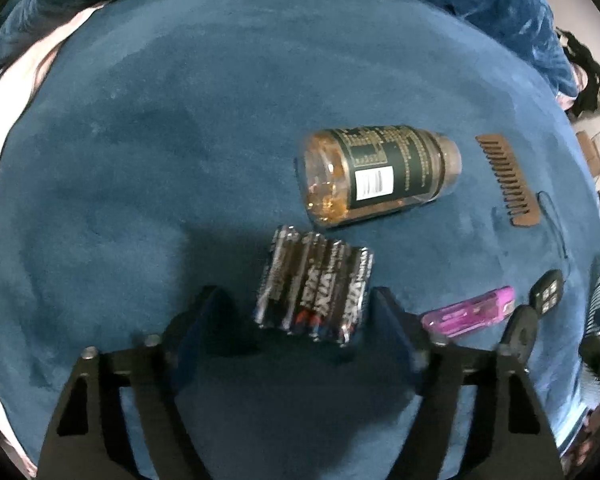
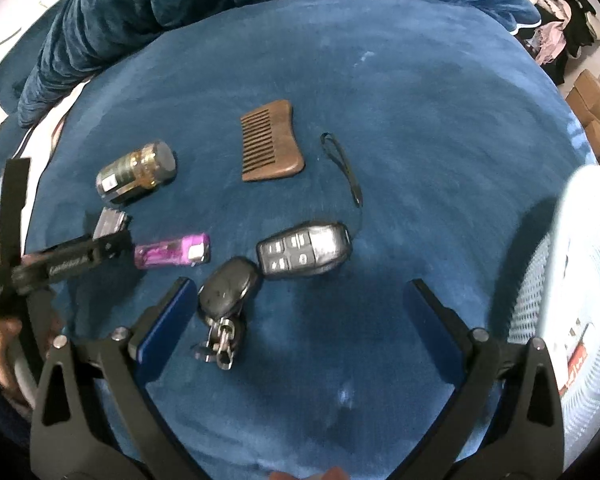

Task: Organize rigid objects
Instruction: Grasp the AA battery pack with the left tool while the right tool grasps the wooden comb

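A shrink-wrapped pack of black batteries (image 1: 316, 290) lies on the blue cloth, between the fingers of my open left gripper (image 1: 300, 308), untouched. Beyond it lies a clear pill bottle (image 1: 380, 172) on its side, with a wooden comb (image 1: 506, 178) to its right. A purple lighter (image 1: 470, 312) and a black remote (image 1: 546, 292) lie at right. In the right wrist view my right gripper (image 2: 300, 304) is open above the cloth. A dark key fob (image 2: 228, 286) lies by its left finger, the remote (image 2: 304, 250) just ahead. The lighter (image 2: 172, 251), bottle (image 2: 136, 172) and comb (image 2: 270, 140) lie beyond.
A pale blue mesh basket (image 2: 556, 304) stands at the right edge. The left gripper's body (image 2: 60, 264) reaches in from the left. Bunched blue bedding (image 2: 140, 8) lies at the back; clothes and cardboard boxes (image 2: 592, 96) sit past the far right edge.
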Demonstrator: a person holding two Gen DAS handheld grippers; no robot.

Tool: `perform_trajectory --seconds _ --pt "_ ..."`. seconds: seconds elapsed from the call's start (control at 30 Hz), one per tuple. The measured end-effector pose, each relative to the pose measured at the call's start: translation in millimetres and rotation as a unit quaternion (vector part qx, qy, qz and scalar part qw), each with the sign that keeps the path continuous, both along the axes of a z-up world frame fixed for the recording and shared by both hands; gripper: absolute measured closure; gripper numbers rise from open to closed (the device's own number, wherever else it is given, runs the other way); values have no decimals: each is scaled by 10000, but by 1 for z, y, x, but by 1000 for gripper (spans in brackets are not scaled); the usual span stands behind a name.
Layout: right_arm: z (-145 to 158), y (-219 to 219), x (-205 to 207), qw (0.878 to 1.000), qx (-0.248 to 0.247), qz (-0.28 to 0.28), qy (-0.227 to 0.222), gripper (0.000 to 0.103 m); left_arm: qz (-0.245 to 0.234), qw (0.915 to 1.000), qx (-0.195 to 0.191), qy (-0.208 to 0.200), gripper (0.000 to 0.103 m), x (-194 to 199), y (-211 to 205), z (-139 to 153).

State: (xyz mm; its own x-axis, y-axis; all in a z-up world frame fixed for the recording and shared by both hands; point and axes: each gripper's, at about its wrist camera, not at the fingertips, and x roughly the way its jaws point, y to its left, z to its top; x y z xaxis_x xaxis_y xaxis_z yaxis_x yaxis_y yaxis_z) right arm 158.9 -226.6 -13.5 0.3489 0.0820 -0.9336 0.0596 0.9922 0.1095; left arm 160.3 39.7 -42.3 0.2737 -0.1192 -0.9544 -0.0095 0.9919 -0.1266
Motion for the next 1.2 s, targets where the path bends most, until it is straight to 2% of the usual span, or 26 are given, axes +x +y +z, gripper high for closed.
perform_trajectory --seconds 0.2,0.47,0.5,0.57,0.7,0.73,0.77,0.8,0.83,0.93,1.07,1.2 --pt "-12 5 36 10000 14 -12 7 0 120 9988 -480 8 45 -6 19 7" --pt "-31 24 98 9998 -81 192 49 1 224 9973 -687 106 43 -6 24 1" --pt "-34 27 106 9996 -123 223 74 2 246 9971 -710 117 43 -6 26 1" --pt "-39 31 118 9992 -248 285 116 13 280 9968 -731 134 43 -5 27 -2" --pt "-58 34 133 9976 -431 327 421 20 170 9972 -698 215 36 1 21 -5" --pt "-59 34 132 9977 -427 344 399 26 160 9973 -674 225 36 2 17 -5" --pt "-57 35 130 9978 -412 371 355 41 146 9976 -630 234 36 3 15 -5" --pt "-54 37 127 9978 -408 420 314 50 144 9977 -616 234 36 4 15 -4" --pt "-51 38 123 9976 -426 451 298 53 146 9978 -605 227 37 5 14 -5" --pt "-44 42 108 9970 -238 656 333 53 237 9979 -570 195 44 5 15 -3" --pt "-28 44 83 9968 -109 765 193 53 388 9963 -760 104 45 -1 19 3" --pt "-8 52 48 9955 58 941 22 53 410 9969 -675 26 45 -15 23 11"
